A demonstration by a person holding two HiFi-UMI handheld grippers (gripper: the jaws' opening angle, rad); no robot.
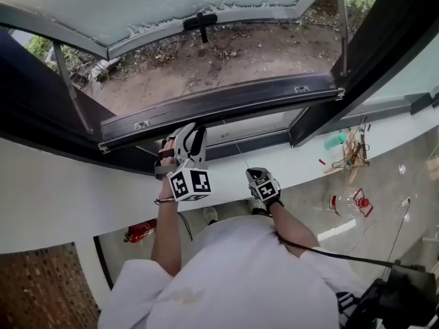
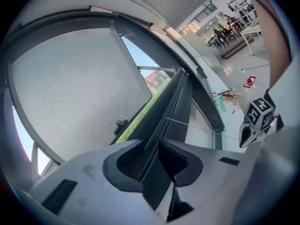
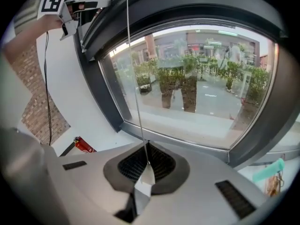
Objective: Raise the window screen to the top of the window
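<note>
My left gripper [image 2: 152,157] is clamped on the dark bottom bar [image 1: 233,101] of the window screen, left of the bar's middle. My right gripper [image 3: 146,168] is pressed together, pinching the thin cord [image 3: 134,78] that runs up to that bar. The bar lies across the open window frame [image 1: 41,125], below the swung-out pane [image 1: 171,5].

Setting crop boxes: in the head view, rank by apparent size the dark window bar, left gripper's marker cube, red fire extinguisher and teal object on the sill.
1. dark window bar
2. left gripper's marker cube, enlarged by nearness
3. red fire extinguisher
4. teal object, barely smaller; those two look near alike.
</note>
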